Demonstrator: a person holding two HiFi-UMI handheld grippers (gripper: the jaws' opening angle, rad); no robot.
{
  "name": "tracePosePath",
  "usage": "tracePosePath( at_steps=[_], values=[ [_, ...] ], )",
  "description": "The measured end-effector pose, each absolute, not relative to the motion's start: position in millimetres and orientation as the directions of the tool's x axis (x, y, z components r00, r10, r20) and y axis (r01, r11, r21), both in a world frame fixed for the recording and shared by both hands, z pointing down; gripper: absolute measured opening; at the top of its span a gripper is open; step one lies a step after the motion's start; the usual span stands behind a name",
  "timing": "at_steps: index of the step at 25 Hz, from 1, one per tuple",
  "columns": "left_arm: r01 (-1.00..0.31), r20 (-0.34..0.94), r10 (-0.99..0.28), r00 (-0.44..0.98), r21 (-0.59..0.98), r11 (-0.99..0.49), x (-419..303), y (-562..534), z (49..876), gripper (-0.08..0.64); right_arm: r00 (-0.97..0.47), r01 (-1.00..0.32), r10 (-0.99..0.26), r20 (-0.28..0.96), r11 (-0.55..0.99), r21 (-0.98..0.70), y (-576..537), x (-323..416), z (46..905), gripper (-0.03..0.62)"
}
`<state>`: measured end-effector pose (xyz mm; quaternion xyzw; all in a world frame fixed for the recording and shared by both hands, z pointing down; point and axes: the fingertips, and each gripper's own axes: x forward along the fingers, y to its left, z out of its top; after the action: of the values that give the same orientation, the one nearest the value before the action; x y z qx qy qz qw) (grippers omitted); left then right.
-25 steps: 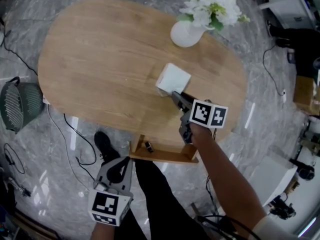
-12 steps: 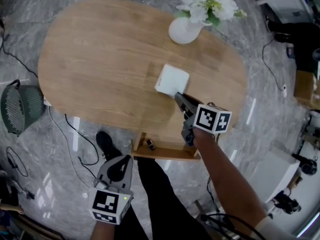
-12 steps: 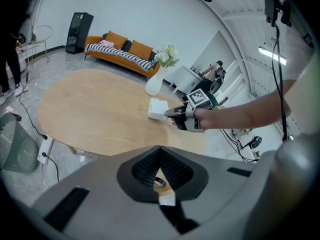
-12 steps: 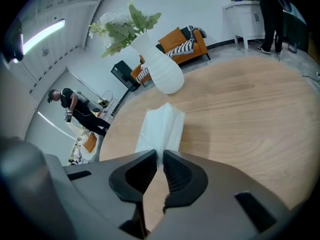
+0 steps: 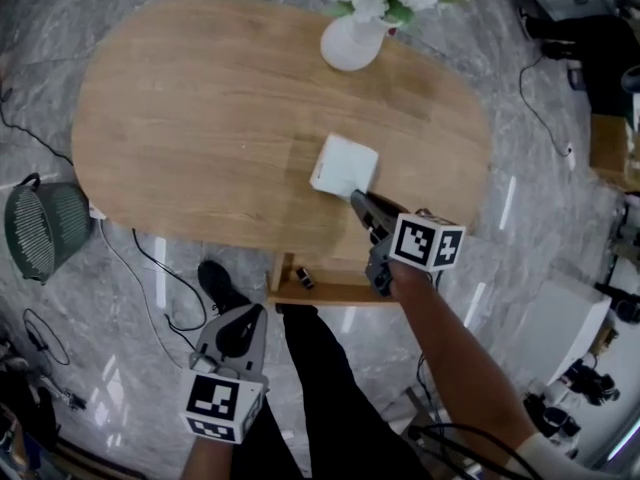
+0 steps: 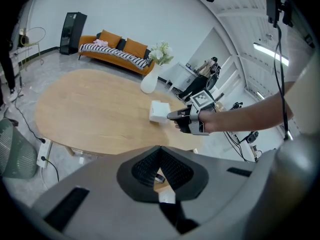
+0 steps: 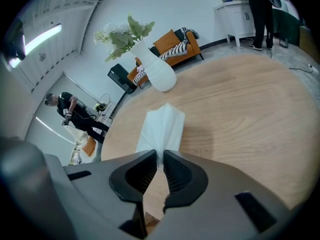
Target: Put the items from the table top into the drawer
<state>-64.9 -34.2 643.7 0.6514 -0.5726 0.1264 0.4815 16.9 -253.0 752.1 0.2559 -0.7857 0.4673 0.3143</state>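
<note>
A white soft pack point(image 5: 344, 165) lies on the oval wooden table point(image 5: 200, 118), near its front edge. My right gripper point(image 5: 356, 197) is shut on the pack's near edge. Its jaws have just been closing, and in the right gripper view the white pack point(image 7: 162, 124) runs into the narrow gap between them point(image 7: 161, 155). The left gripper view shows the same pack point(image 6: 159, 111) beside the right gripper point(image 6: 172, 115). Below the table edge an open wooden drawer point(image 5: 330, 290) holds a small dark item point(image 5: 304, 279). My left gripper point(image 5: 243, 315) hangs low over the floor, shut and holding nothing.
A white vase of flowers point(image 5: 352, 38) stands at the table's far side. On the marble floor are a green basket point(image 5: 40, 228), loose cables point(image 5: 165, 298) and a person's black shoe point(image 5: 213, 281). An orange sofa point(image 6: 112, 46) stands beyond the table.
The right gripper has drawn back toward the table's near edge, and the white pack has come with it, away from the vase. The left gripper has hardly moved.
</note>
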Motion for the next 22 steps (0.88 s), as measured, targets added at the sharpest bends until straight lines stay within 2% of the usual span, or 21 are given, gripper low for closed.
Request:
tracePosePath(
  at_steps=[22],
  values=[
    [-0.871,0.713,-0.576,0.400,0.491,0.003,-24.1,-17.8,646.4,0.002,-0.643,-0.739,-0.129,0.755,0.364,-0.568,-186.0,93.9,755.1,0.064]
  ],
)
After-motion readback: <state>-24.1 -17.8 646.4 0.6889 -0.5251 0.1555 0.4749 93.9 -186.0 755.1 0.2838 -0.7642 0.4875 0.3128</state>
